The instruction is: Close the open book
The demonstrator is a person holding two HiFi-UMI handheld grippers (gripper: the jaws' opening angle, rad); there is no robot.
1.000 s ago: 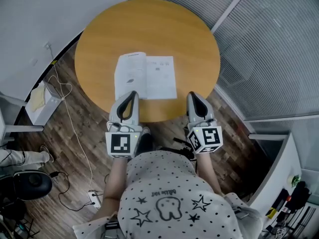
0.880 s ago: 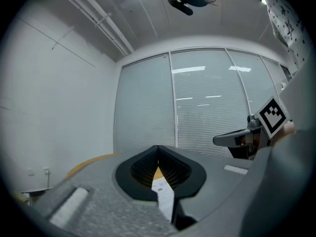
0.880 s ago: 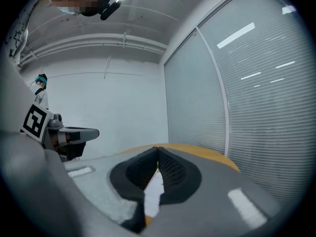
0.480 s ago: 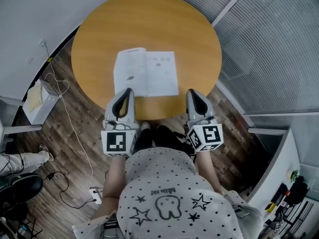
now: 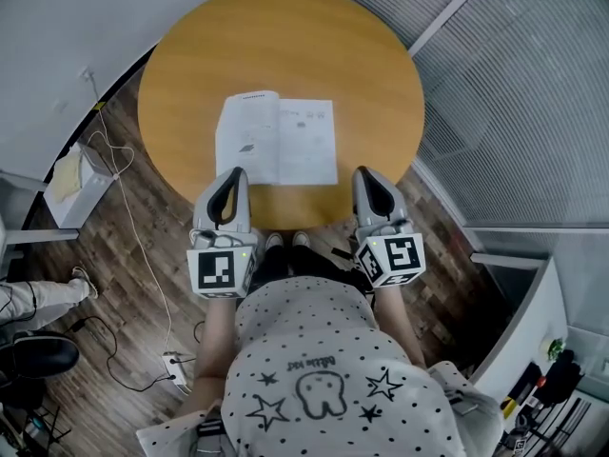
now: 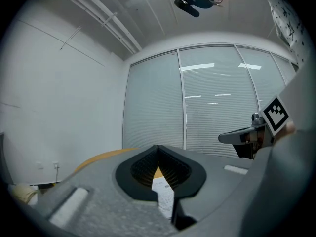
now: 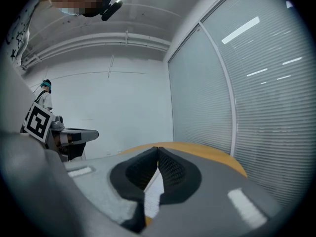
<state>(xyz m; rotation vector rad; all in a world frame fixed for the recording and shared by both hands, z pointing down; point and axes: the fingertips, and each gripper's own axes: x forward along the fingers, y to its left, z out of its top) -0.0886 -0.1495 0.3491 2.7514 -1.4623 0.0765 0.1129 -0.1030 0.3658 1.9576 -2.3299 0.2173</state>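
On the round wooden bench [image 5: 285, 46], towards the edge nearest the person, the book [image 5: 277, 139] lies open and flat, two white printed pages facing up, the spine running away from the person. The left tool [image 5: 237, 172] is held level with its tip over the book's near left corner as the head view shows it; whether it touches the page cannot be judged. Its jaws are together, the dark pads meeting at the tip with nothing clamped between them, and a strip of white page shows through the hollow behind the pads. The right tool [image 5: 365, 171] is held well apart from the left, its tip over the bench just beside the book's near right corner and clear of the pages. Its jaws likewise meet tip to tip and are empty. Below both tools is the person's dotted shirt [image 5: 314, 369]. A white cable [image 5: 133, 236] trails over the plank floor [image 5: 105, 284] at left, and slatted blinds [image 5: 514, 93] close the right side.
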